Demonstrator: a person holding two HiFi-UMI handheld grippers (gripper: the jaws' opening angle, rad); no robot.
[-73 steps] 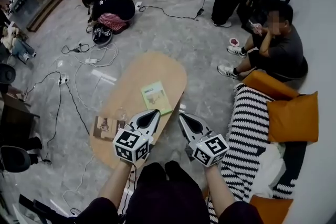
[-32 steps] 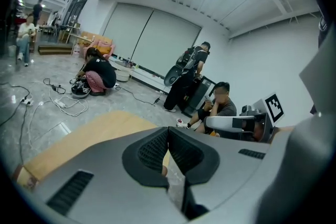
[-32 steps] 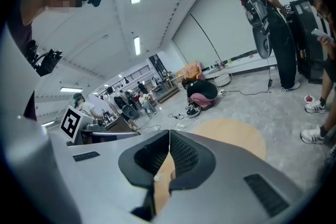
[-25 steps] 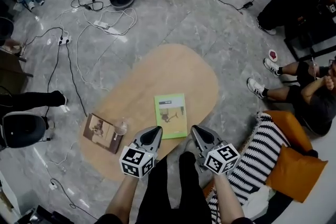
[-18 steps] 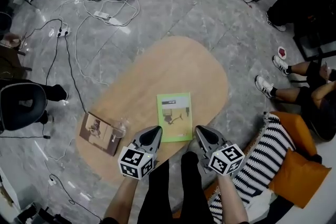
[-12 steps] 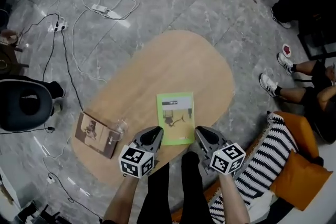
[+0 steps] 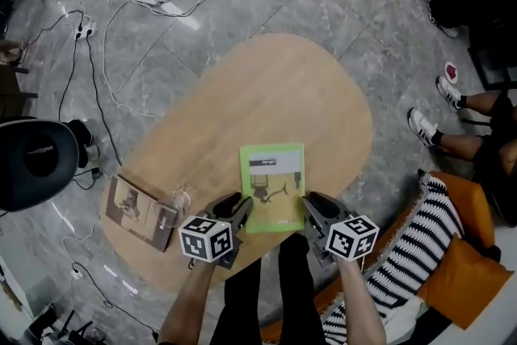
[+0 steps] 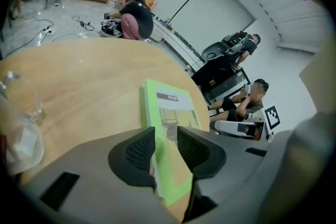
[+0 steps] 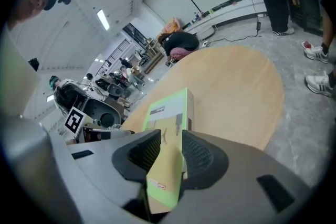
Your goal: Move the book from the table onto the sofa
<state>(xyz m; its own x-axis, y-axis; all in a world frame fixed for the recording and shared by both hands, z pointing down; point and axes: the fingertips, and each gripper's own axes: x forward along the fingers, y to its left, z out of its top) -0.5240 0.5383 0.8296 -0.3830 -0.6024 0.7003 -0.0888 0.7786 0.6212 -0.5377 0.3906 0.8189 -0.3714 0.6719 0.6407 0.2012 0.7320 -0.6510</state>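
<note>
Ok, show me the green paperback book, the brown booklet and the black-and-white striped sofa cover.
green paperback book (image 7: 273,186): head view, middle of its cover.
brown booklet (image 7: 136,212): head view, centre of its cover.
black-and-white striped sofa cover (image 7: 404,254): head view, on the stripes.

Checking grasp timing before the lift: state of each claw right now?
Left claw: open, jaws just opened, green book edge between them, not gripped.
Right claw: open, just opened, book's other edge between its jaws.
</note>
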